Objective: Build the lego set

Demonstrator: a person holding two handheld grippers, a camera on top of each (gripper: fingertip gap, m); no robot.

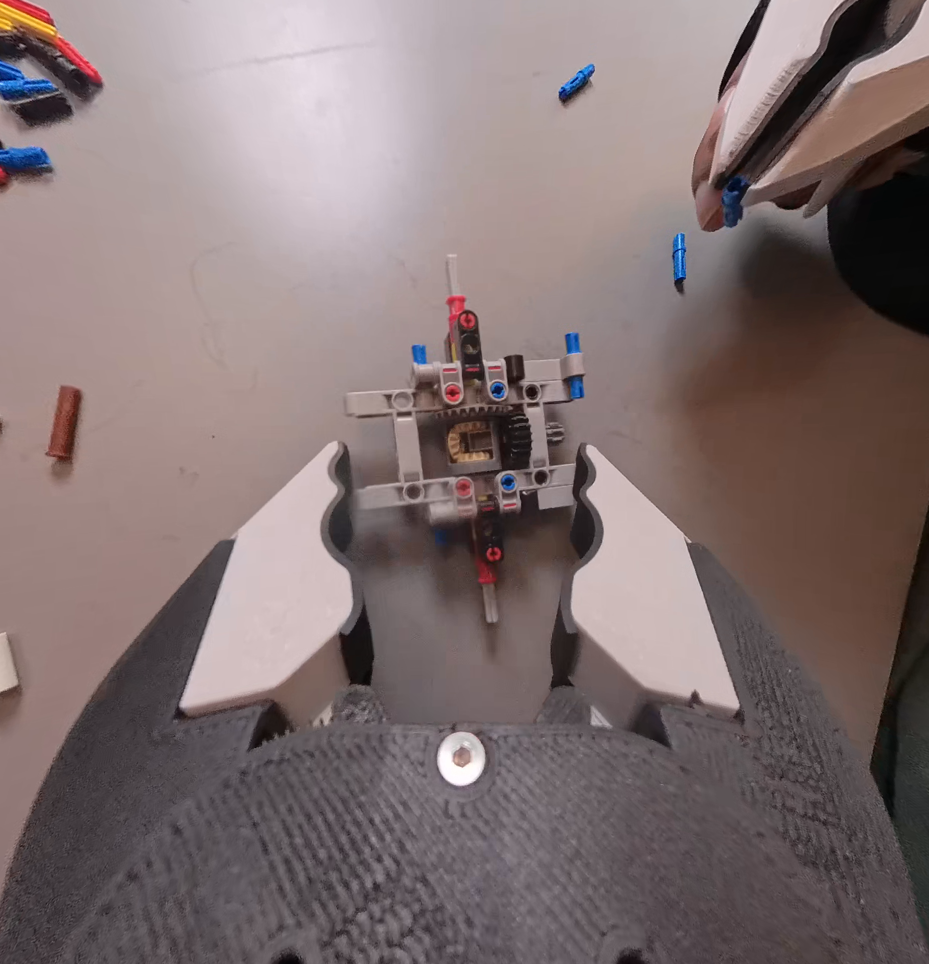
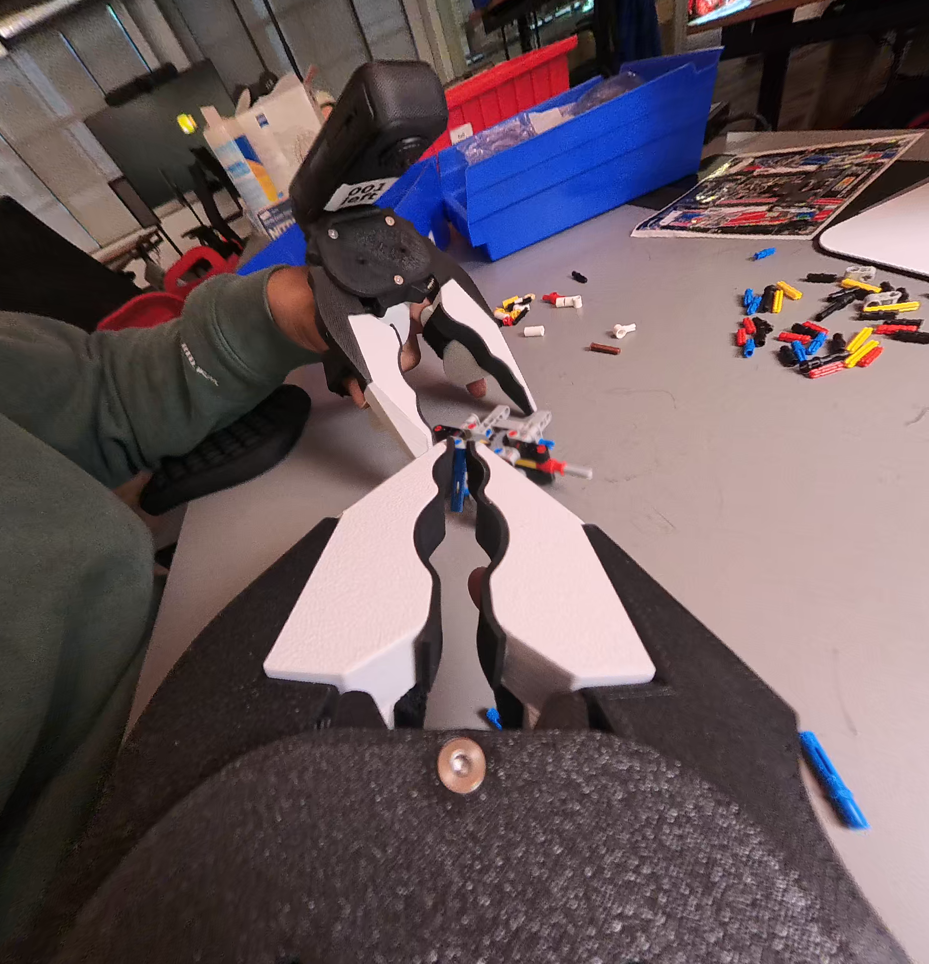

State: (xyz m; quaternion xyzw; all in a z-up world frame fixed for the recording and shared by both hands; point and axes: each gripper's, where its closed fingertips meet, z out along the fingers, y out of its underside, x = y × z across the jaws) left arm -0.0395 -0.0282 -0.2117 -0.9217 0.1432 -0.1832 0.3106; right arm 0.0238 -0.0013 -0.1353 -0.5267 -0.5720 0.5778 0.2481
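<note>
The grey toy-brick gear assembly [image 1: 470, 443], light, rigid and knobbly, lies mid-frame on the table [image 1: 243, 261] between the wide left claw [image 1: 462, 472], best taken by its side beams, while the right claw [image 2: 458, 472] pinches a small blue pin [image 2: 458, 485].

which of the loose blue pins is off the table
The blue pin pinched in the right claw. The other two loose blue pins lie flat on the table.

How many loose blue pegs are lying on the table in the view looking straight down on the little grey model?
2 lie apart on the table's right side: one far, one nearer. A third is pinched in the right hand-held gripper. More sit in the pile at upper left, uncountable.
</note>
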